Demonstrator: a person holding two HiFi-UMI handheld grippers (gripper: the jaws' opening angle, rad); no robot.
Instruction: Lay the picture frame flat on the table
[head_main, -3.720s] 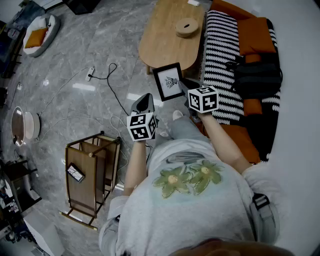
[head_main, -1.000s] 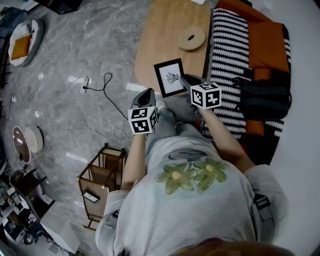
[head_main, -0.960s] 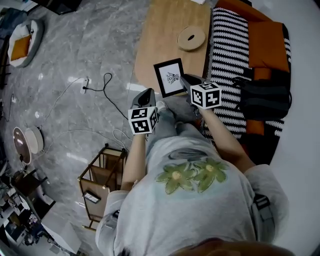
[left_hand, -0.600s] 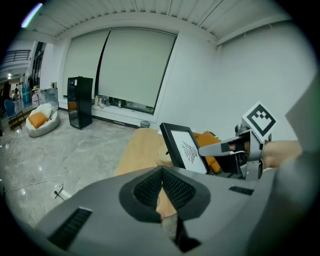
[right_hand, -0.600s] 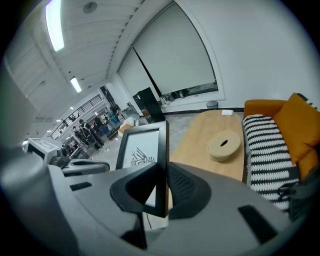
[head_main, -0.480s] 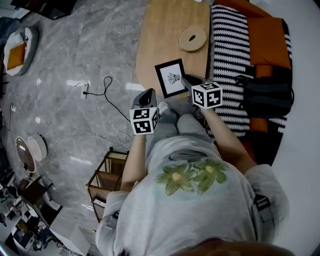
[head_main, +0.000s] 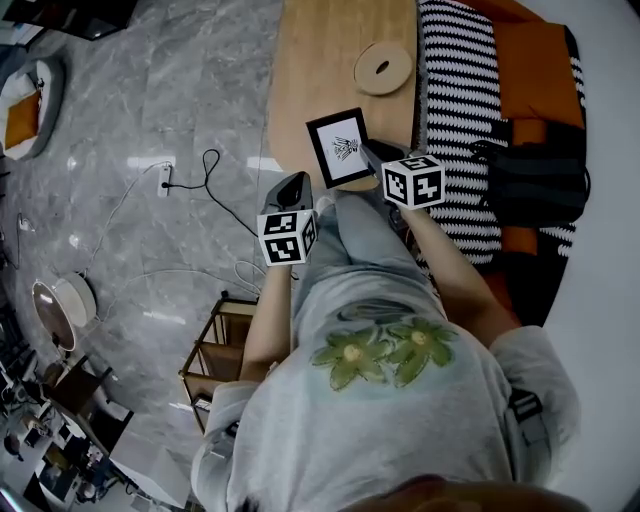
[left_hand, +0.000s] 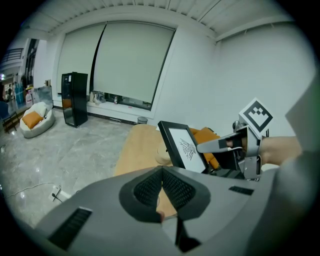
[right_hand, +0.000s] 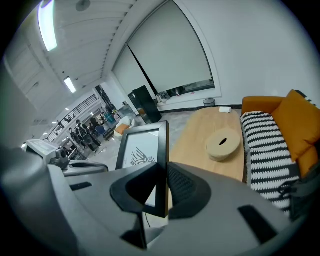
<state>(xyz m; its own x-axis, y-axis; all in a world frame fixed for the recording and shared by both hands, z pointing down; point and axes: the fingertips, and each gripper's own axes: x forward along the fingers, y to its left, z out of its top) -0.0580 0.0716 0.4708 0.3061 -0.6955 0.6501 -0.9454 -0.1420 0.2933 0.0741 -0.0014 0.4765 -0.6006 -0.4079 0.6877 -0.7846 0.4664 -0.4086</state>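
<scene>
The picture frame (head_main: 338, 148) hung over the near end of the table (head_main: 315, 70), its right edge between the jaws of the right gripper (head_main: 368, 152). The left gripper (head_main: 294, 183) was to its left, and a disc (head_main: 383, 67) lay farther back on the table.

Shirt: a light grey T-shirt (head_main: 400, 430) bearing a flower print (head_main: 385, 352), two green blooms with yellow centres.
Sleeves: short and the same grey, out to either side of the flower print.
Strap: a dark strap with a buckle (head_main: 522, 404) on the right shoulder, outward of the flower print.
Trousers: grey trousers (head_main: 355, 240), on the far side of the flower print from the camera.
Left gripper (head_main: 293, 185): grey shell, black meshed pads (left_hand: 147, 190), and a left marker cube (head_main: 288, 237) in black and white squares.
Right gripper (head_main: 370, 152): same grey build, with a right marker cube (head_main: 413, 182).
</scene>
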